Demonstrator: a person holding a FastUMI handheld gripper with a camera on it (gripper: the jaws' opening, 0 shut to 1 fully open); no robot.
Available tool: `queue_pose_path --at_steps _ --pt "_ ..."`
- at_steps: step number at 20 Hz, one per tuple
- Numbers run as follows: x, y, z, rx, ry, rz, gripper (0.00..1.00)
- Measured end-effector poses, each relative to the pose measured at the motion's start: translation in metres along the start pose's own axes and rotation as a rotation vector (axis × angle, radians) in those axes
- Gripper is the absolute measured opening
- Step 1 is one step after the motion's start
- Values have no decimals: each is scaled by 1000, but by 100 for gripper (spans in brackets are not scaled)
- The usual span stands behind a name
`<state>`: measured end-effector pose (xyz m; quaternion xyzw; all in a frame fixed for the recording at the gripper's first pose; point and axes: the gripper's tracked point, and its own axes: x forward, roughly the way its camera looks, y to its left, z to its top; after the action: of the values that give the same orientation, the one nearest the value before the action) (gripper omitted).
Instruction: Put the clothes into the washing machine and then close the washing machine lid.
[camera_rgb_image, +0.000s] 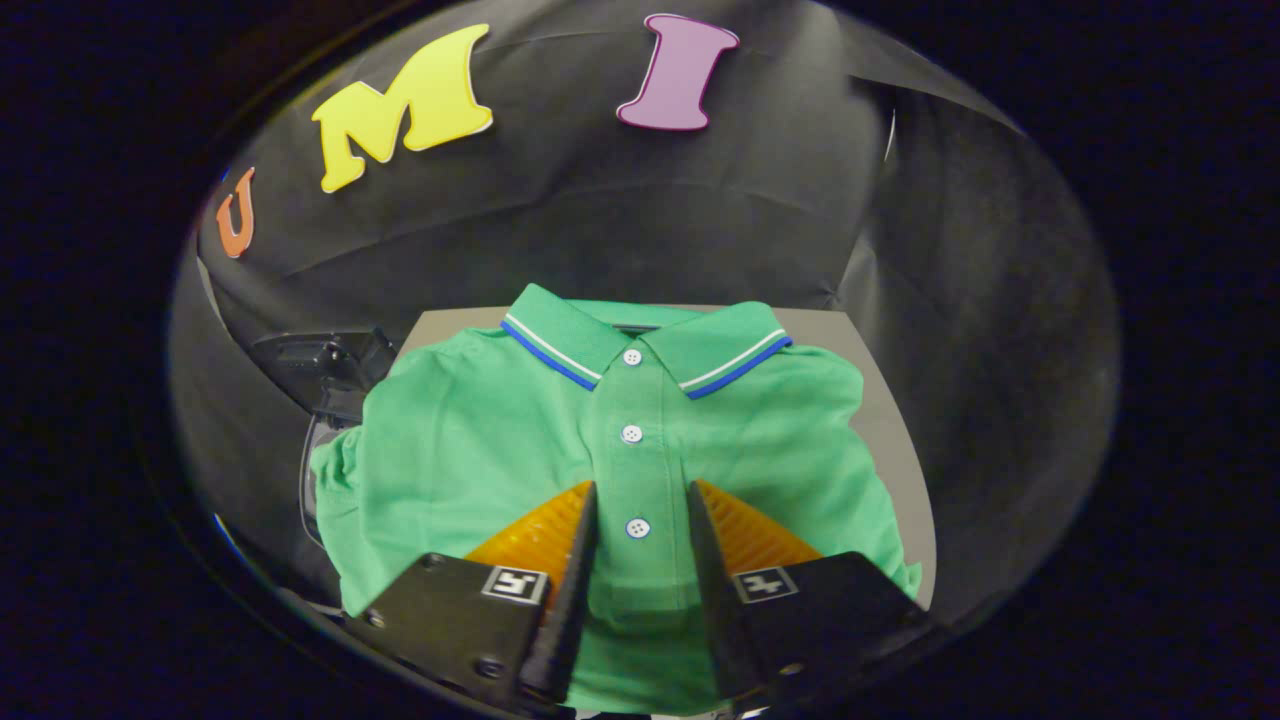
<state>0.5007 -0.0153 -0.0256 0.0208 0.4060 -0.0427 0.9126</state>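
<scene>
A folded green knit polo shirt (640, 450) with a blue-and-white striped collar lay on a flat grey surface (895, 440). The gripper (640, 520) hovered over its lower placket, jaws parted and gripping nothing, 1 of 3 white buttons between the fingers. Bare grey showed at 3 o'clock; a black device (325, 365) sat at 10 o'clock.

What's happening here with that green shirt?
A person is holding a handheld gripper over a folded green polo shirt that lies on a grey surface. Its fingers are open, one on each side of the shirt's button strip, apparently about to pinch it. The shirt hasn't been picked up yet. A black device sits beside it.
</scene>
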Motion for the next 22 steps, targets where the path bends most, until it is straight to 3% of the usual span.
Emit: queue_pose_path --at_steps 1,3,5,12,22 --pt "-1 2 -1 7 -2 -2 35" --pt "2 4 0 38 -22 -10 17" --pt "3 4 0 72 -55 7 7" --pt "-27 10 8 230 -193 139 5" --pt "-130 53 48 336 -432 312 4"
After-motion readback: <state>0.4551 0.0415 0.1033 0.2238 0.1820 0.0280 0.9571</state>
